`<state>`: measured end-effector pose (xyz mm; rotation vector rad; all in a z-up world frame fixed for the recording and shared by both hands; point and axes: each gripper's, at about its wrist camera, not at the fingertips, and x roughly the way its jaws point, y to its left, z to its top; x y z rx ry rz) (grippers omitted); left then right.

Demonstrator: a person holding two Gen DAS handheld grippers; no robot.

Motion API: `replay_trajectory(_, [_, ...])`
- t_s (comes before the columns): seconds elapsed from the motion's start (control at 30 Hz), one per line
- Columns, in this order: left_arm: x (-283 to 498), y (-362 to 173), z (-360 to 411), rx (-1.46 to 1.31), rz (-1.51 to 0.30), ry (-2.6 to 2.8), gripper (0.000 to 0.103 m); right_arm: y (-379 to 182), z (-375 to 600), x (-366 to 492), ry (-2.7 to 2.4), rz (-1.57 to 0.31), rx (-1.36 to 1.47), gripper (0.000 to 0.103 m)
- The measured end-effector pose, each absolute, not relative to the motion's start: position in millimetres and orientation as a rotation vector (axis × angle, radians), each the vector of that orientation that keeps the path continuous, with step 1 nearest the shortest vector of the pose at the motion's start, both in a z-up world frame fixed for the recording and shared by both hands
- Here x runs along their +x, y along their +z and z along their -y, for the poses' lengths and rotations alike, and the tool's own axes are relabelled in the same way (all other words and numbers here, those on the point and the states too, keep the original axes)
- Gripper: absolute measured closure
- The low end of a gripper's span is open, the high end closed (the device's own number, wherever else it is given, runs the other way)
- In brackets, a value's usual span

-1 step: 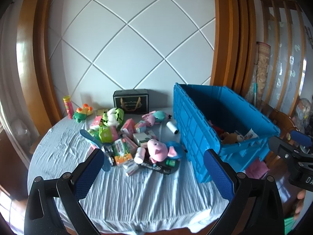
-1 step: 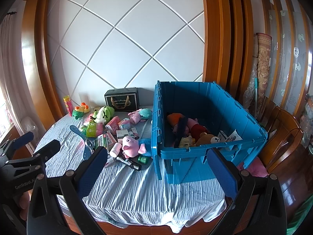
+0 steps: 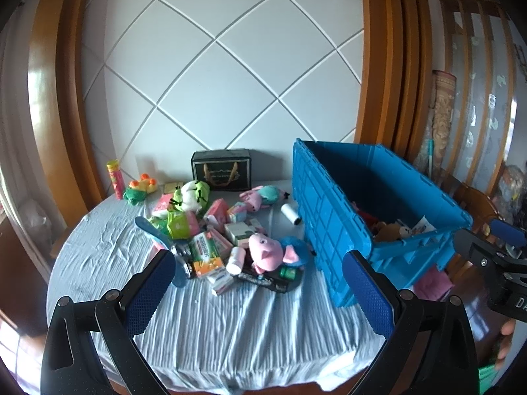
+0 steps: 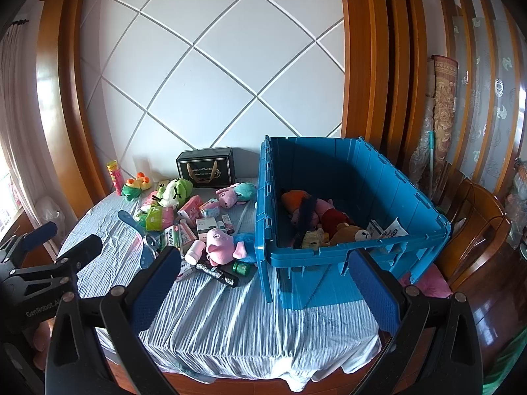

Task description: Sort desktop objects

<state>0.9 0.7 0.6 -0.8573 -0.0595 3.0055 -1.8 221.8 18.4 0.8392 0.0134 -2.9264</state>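
Hovering open grippers [image 3: 258,286], toys [image 3: 266,255], blue crate [image 4: 428,227]

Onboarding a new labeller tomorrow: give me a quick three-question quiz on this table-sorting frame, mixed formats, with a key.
1. True or false: the blue crate already holds soft toys.
2. Multiple choice: what lies closest to the crate's left wall, among the clutter? A) pink pig plush B) yellow-capped tube C) black gift box
3. Fill in: both the left gripper and the right gripper hang in front of the table with jaws ____ and nothing between them.

Key: 1 true, a brown bear plush and others lie inside; 2 A; 3 open.
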Motion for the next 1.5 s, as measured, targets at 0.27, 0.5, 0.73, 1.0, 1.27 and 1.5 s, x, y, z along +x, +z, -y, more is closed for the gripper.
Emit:
replay_trajectory(0.27, [3,1,-3,-0.869,0.042,2.997,0.0,18,-219,-1,-2.924,-0.012,0.84,0.0])
replay_trajectory(0.5, [4,-1,-3,-0.863,0.043,2.999,0.0,13,-220,0,-2.926,-0.018,0.837,0.0])
replay_trajectory(0.73, [4,-1,-2,-0.855,0.038,3.002,0.0,8,-215,5,-2.924,-0.026,0.836,0.0])
replay_trajectory(1.0, [6,-3,2,-0.853,0.048,3.002,0.0,6,-210,8,-2.919,-0.034,0.841,0.0])
replay_trajectory(1.27, [10,-3,6,-0.847,0.049,3.0,0.0,7,-208,9,-2.924,-0.029,0.845,0.0])
replay_trajectory(1.5, [11,-2,8,-0.84,0.048,2.996,0.0,9,-207,12,-2.927,-0.024,0.847,0.0])
